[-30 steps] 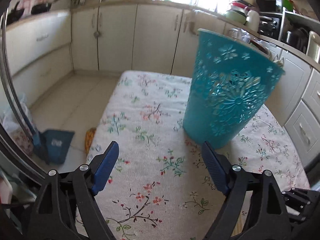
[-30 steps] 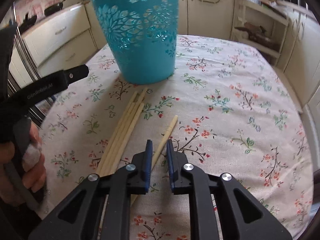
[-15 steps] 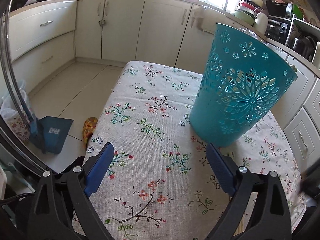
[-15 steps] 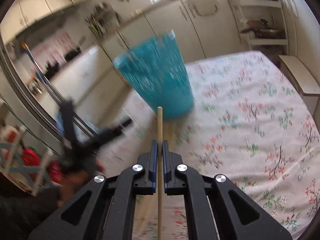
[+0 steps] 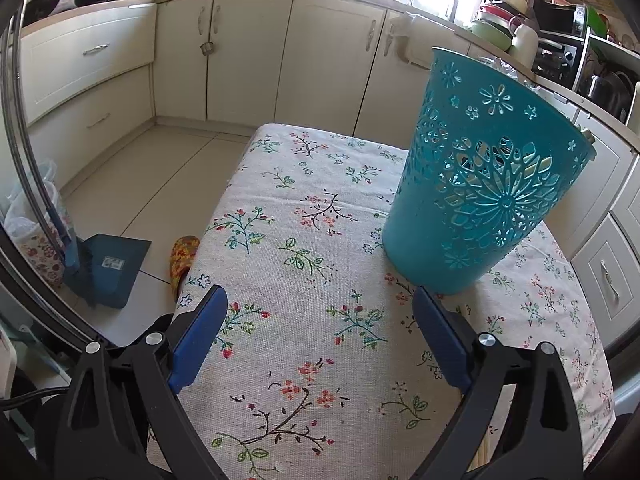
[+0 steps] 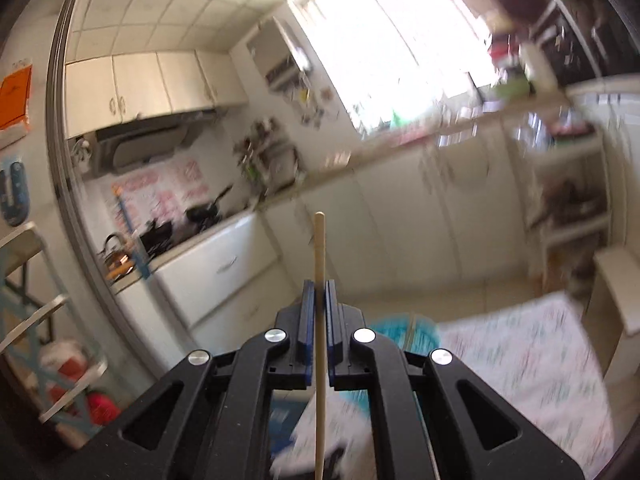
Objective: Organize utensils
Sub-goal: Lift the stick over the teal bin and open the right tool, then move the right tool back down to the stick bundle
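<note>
A teal perforated bin (image 5: pixel 484 184) stands on the floral tablecloth (image 5: pixel 304 264), to the right and ahead of my left gripper (image 5: pixel 320 312), which is open and empty low over the cloth. My right gripper (image 6: pixel 319 292) is shut on a wooden chopstick (image 6: pixel 319 248) that points up between the blue pads. It is raised high and tilted up at the kitchen. The bin's rim (image 6: pixel 404 326) shows blurred just below the right fingers. Other chopsticks barely show at the bottom right edge of the left wrist view (image 5: pixel 484 454).
Cream cabinets (image 5: pixel 320 60) run behind the table. A blue dustpan (image 5: pixel 108 268) and a patterned slipper (image 5: pixel 182 256) lie on the floor at the left. Dishes and appliances (image 5: pixel 552 40) crowd the counter at the right. The right wrist view is motion-blurred.
My right gripper closed on one chopstick, lifted it off the cloth and swung up above the bin. My left gripper stayed open and drew back slightly.
</note>
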A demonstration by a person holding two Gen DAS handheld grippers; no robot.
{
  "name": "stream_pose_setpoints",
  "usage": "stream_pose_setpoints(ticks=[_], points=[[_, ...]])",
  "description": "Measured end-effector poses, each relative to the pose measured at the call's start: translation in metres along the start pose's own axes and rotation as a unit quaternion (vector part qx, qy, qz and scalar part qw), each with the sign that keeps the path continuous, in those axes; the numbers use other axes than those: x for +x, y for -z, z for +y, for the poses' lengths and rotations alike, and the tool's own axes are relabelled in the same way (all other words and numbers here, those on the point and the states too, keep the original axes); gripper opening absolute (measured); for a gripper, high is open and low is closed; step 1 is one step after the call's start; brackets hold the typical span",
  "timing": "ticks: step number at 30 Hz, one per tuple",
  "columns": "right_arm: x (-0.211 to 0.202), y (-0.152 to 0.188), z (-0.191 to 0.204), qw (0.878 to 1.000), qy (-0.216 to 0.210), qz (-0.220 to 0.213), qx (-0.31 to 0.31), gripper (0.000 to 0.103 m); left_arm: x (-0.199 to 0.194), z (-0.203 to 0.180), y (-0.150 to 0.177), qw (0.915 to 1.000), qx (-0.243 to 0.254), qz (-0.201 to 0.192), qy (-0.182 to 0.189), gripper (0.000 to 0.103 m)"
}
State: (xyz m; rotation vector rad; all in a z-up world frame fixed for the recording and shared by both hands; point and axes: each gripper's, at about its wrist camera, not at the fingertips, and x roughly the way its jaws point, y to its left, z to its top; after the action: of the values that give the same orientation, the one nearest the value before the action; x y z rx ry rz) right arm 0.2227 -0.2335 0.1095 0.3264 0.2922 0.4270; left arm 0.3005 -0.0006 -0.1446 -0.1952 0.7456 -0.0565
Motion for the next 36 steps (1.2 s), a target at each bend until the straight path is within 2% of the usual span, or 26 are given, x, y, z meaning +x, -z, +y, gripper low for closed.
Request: stream_pose_setpoints(ticks=[2,4,8,9,10,13,19,21,22,23,26,29,36], points=[[0.019,-0.009,0.002,0.999,0.035,-0.033,-0.008,0.006,-0.001,0.001,0.000,1.0000,-0.003,-0.003,0.000,0.090],[0.040,-0.008,-0.001,0.994,0.089,-0.065,-0.009,0.006,-0.002,0.002,0.000,1.0000,-0.008,-0.006,0.001,0.090],[0.074,0.017,-0.018,0.986,0.154,-0.069,-0.002,0.006,-0.004,0.003,0.000,0.9999,-0.012,-0.011,0.004,0.090],[0.083,0.026,-0.022,0.985,0.161,-0.055,-0.002,0.006,-0.004,0.003,-0.001,0.9998,-0.013,-0.011,0.005,0.090],[0.099,0.039,-0.029,0.987,0.161,-0.019,0.001,0.006,-0.004,0.004,0.000,0.9998,-0.013,-0.011,0.005,0.090],[0.107,0.062,-0.036,0.988,0.154,0.026,-0.006,0.006,-0.004,0.005,-0.001,0.9998,-0.016,-0.011,0.008,0.090],[0.059,0.082,-0.034,0.988,0.142,0.056,-0.034,0.016,-0.004,0.005,-0.001,0.9997,-0.021,-0.011,0.008,0.090],[0.045,0.092,-0.037,0.986,0.143,0.074,-0.030,0.022,-0.004,0.006,-0.001,0.9997,-0.022,-0.011,0.007,0.090],[0.038,0.104,-0.039,0.984,0.146,0.096,-0.026,0.028,-0.003,0.006,-0.001,0.9997,-0.023,-0.011,0.006,0.090],[0.036,0.115,-0.041,0.981,0.149,0.119,-0.023,0.030,-0.003,0.006,-0.001,0.9997,-0.023,-0.011,0.005,0.090],[0.032,0.163,-0.047,0.967,0.147,0.207,-0.014,0.030,-0.003,0.005,-0.001,0.9997,-0.022,-0.011,0.002,0.090],[0.039,0.201,-0.050,0.952,0.143,0.269,-0.009,0.030,-0.002,0.005,-0.001,0.9997,-0.021,-0.010,-0.001,0.091],[0.060,0.225,-0.046,0.935,0.156,0.319,-0.026,0.026,-0.001,0.006,-0.001,0.9997,-0.024,-0.008,-0.003,0.091]])
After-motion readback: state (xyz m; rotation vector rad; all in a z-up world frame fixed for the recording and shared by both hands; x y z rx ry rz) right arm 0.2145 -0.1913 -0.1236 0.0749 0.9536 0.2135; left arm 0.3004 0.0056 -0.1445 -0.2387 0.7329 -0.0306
